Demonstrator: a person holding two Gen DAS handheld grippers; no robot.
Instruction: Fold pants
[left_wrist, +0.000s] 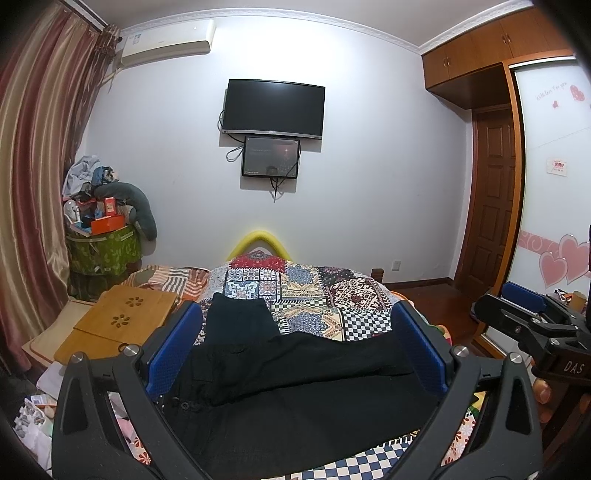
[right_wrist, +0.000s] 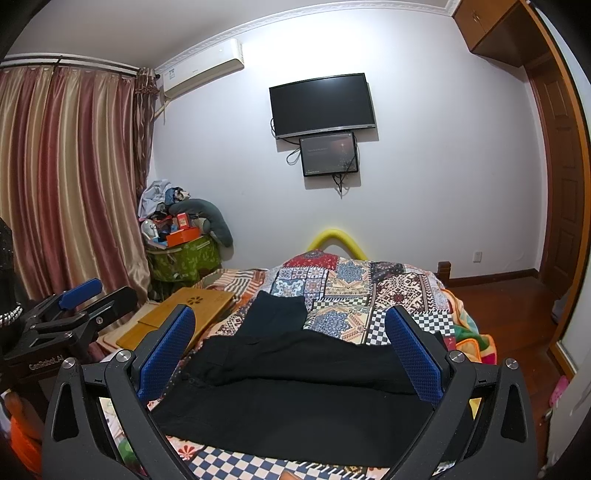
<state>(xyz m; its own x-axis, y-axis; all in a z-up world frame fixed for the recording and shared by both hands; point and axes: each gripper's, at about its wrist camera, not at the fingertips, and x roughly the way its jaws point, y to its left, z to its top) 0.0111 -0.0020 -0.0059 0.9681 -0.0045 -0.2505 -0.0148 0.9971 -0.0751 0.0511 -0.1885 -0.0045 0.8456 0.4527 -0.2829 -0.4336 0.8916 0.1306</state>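
Black pants (left_wrist: 295, 373) lie across the patchwork quilt (left_wrist: 314, 291) in the lower middle of both views. The left gripper (left_wrist: 295, 343) hangs above them with its blue pads spread wide, empty; the right gripper (right_wrist: 291, 350) is spread the same way. Readable writing: "DAS" at the right edge of the left view ("GenRobot.AI" at lower left of the right view).
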